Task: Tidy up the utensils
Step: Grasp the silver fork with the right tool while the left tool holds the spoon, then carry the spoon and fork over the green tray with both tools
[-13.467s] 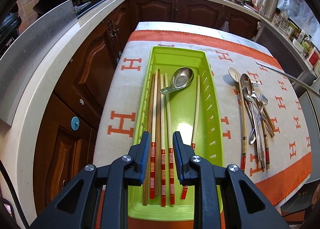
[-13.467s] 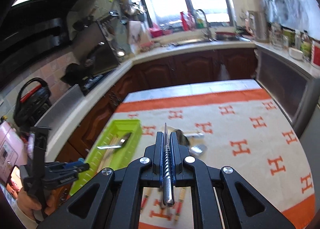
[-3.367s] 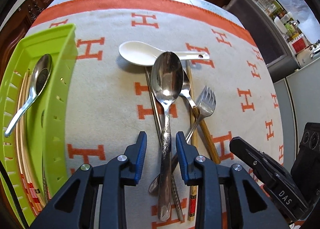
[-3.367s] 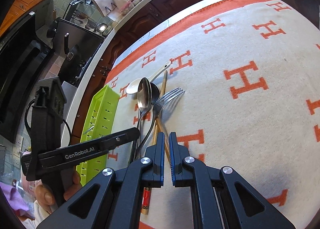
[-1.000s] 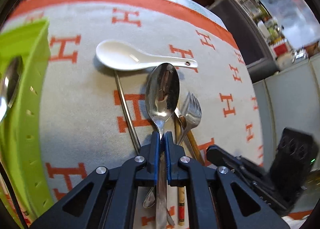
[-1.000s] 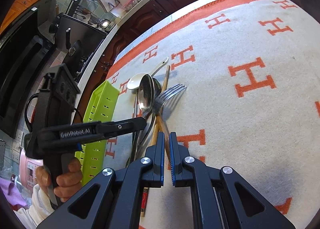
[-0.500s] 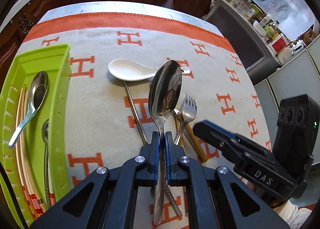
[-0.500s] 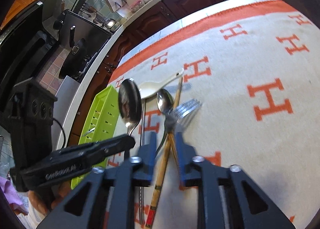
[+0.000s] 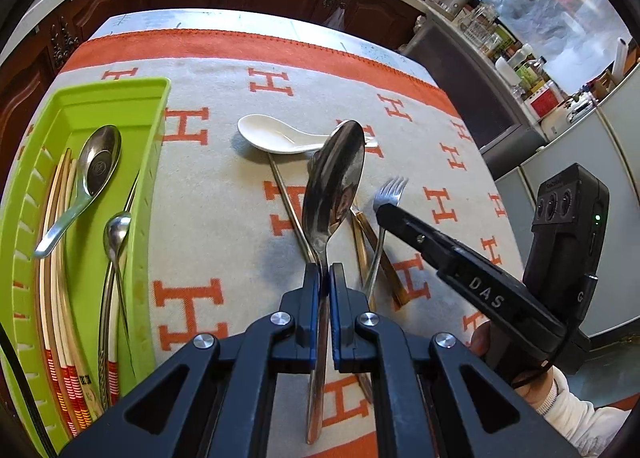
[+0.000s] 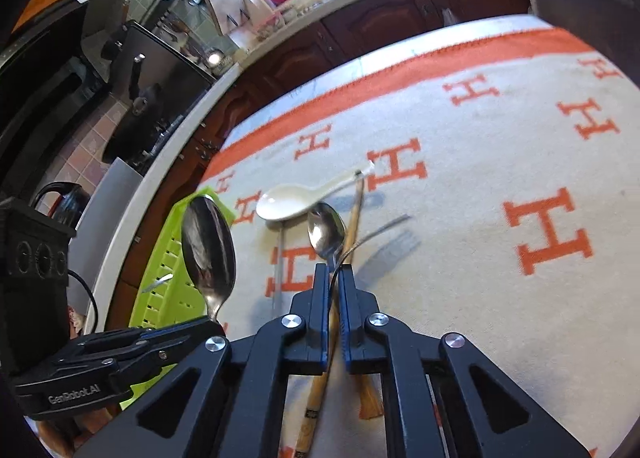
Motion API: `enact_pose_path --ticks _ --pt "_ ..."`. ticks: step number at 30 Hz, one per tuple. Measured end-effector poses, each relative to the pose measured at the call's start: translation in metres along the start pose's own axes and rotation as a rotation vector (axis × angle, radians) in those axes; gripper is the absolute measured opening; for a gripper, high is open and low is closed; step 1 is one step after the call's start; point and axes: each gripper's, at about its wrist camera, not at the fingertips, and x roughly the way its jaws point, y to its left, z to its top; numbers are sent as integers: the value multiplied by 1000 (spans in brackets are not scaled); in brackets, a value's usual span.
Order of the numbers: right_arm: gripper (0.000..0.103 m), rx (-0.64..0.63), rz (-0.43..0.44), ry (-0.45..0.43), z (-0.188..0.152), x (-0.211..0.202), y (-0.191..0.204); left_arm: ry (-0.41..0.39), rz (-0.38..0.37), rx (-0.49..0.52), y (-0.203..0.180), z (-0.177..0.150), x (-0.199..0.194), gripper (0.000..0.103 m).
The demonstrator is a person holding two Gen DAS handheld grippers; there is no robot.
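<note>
Both of your grippers are clamped on cutlery. Your left gripper point(image 9: 325, 272) has its blue-padded jaws pinching the handle of a large polished steel spoon point(image 9: 335, 181), whose bowl points away from you and hangs raised above the grey blanket with orange H letters point(image 9: 224, 193) — in the right wrist view that same spoon point(image 10: 208, 254) stands up clear of the cloth beside the tray. Your right gripper point(image 10: 333, 278) has its jaws pressed nearly together on the thin handle of a steel fork point(image 10: 384, 232); its tines look blurred, with a shadow under them.

Just under the right gripper lie a smaller steel spoon point(image 10: 326, 232) and a pair of brown wooden chopsticks point(image 10: 354, 217), near the middle of the blanket. Beyond them, toward the far orange border, a white ceramic soup spoon point(image 9: 280, 134) lies crosswise, and a thin metal rod-like piece point(image 9: 290, 209) runs from under its bowl back toward you.

Along the blanket's left edge sits a long lime-green plastic tray point(image 9: 158, 161). In it you have a short-handled steel ladle spoon point(image 9: 86, 181), a slim steel spoon point(image 9: 114, 250) and a bundle of pale chopsticks with red-striped ends point(image 9: 60, 298), all lying lengthwise — the chopsticks against the tray's left wall.
</note>
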Motion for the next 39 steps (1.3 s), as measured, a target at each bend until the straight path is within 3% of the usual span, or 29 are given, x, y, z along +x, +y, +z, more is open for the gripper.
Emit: enact_pose_path --ticks 4,16,25,33,39 --pt "2 -48 40 -37 -1 -16 16 -14 -30 3 0 -6 -9 0" --pt "2 -86 79 16 -23 -30 38 -14 -27 -26 7 -16 -17 0" --pt "2 -125 134 -24 -23 -71 71 -151 -40 -10 6 -28 -81 0" --pt "2 -221 189 -80 -31 -112 131 -259 -44 -5 12 -43 -142 0" --pt "2 -291 246 -94 -37 -130 184 -334 -5 -14 25 -56 -193 0"
